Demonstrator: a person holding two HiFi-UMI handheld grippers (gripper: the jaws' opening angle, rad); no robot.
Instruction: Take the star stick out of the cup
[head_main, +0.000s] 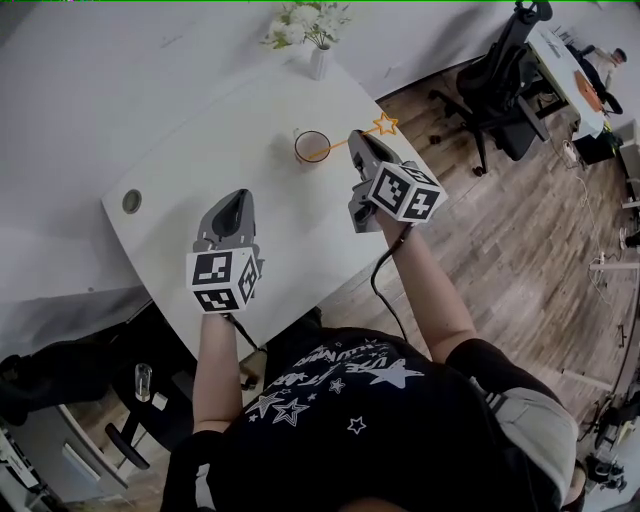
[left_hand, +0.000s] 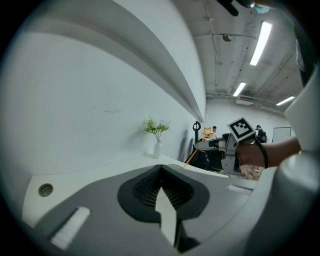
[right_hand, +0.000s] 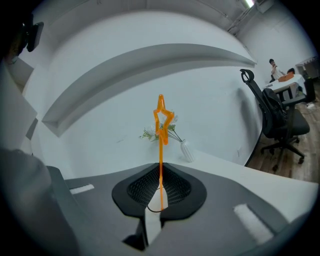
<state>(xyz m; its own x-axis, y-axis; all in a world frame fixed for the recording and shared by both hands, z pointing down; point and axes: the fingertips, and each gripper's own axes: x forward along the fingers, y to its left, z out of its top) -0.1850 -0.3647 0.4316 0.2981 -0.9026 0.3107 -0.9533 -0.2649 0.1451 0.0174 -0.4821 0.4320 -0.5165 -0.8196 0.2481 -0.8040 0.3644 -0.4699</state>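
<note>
Star stick (right_hand: 160, 145) was pinched in right hand-held gripper (right_hand: 160, 172), tail in cup (head_main: 299, 150). Left hand-held gripper (head_main: 236, 200) sat closed, empty. Best drawn out along its slant, clear of the rim.

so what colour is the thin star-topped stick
The thin star-topped stick is orange, star and stem alike; clearest in the right gripper view.

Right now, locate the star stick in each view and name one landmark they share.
Head view: star stick upper centre, slanting out of the cup, gripped by the right gripper.
Left gripper view: star stick small, right of centre.
Right gripper view: star stick dead centre, upright between the jaws.
Shared landmark: the white flower vase.
</note>
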